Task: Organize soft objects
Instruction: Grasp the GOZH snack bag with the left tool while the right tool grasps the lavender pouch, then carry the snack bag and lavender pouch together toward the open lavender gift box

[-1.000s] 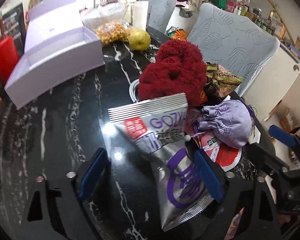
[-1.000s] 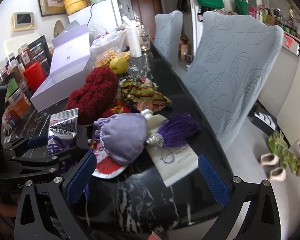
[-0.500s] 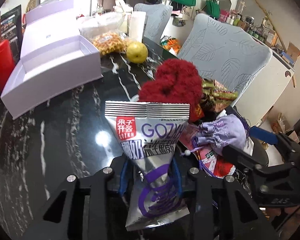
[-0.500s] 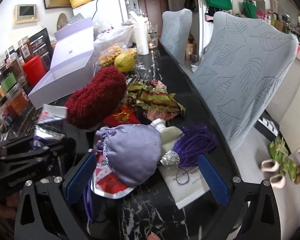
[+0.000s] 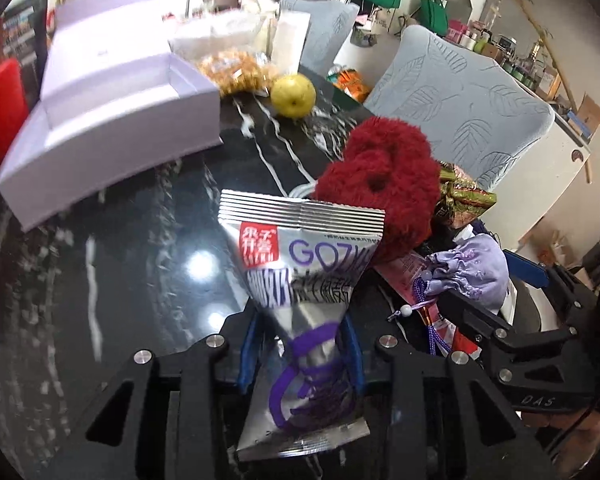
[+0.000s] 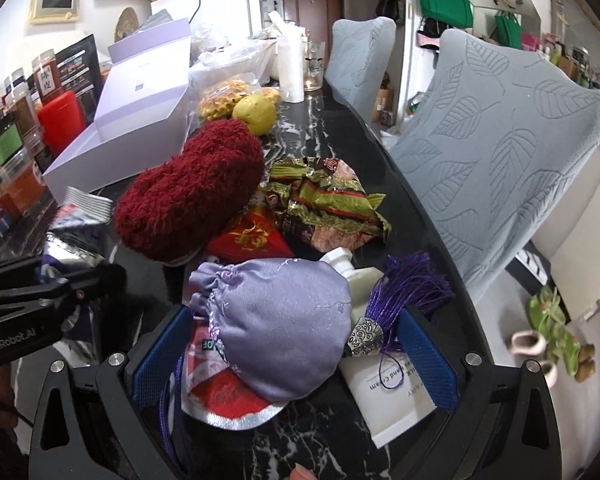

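Left gripper (image 5: 300,354) angled down over the black marble table (image 5: 112,280); jaws pinched on the waist of a silver snack packet (image 5: 300,280), crumpling it between the blue pads. Packet's sealed top stands up just in front of the red fuzzy bundle (image 5: 384,188). Open lilac box (image 5: 112,120) farther left.

Right gripper (image 6: 292,344) tilted down, jaws spread wide, straddling the lilac drawstring pouch (image 6: 276,316); left pad close to the pouch's gathered neck, contact unclear. Pouch lies on a red packet (image 6: 224,398) and a white hand-cream tube (image 6: 384,392), partly hiding both. Purple tassel (image 6: 412,284) beside the right pad.
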Motion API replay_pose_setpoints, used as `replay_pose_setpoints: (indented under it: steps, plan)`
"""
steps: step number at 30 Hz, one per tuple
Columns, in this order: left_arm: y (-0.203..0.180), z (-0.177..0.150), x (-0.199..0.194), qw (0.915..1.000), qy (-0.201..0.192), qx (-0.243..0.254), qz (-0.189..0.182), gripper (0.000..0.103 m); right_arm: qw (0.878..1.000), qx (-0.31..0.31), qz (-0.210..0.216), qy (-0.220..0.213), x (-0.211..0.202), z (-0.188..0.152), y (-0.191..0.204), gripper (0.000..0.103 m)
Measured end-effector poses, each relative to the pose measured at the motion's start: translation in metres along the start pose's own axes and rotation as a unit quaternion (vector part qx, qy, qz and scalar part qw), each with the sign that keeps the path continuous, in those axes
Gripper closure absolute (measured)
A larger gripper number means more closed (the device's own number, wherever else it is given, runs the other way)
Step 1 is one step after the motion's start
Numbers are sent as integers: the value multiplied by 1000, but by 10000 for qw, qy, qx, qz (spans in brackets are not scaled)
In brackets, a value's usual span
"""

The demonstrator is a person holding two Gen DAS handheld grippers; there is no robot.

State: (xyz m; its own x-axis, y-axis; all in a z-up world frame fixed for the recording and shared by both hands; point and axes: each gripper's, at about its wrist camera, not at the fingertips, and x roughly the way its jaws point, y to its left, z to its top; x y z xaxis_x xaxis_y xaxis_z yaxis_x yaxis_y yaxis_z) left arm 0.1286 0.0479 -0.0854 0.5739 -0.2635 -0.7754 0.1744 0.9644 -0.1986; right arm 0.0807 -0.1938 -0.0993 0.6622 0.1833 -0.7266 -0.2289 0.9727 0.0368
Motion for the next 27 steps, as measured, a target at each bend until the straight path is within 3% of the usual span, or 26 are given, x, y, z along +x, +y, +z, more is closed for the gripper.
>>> replay_pose_setpoints:
  steps: [7,10,12,15,27]
  plan:
    - [-8,5,11,9998,26,180,86,67,9999,-17,-72,-95,2,0,1,5]
    - [-10,6,13,9997,-13,199,137,68,9997,-110,-164,-149,-1,1,1,21]
    - [-9,5,12,9997,-45,188,127,68,9996,-71,-185,-220,-5,2,-1,43]
    - [-10,3,8,9997,-91,200,71,69,9996,142,72,-254,-9,3,-9,51]
    - [-5,3,-29,9985,-547,75,55,70,9974,145,252,-657,-43,5,-3,54]
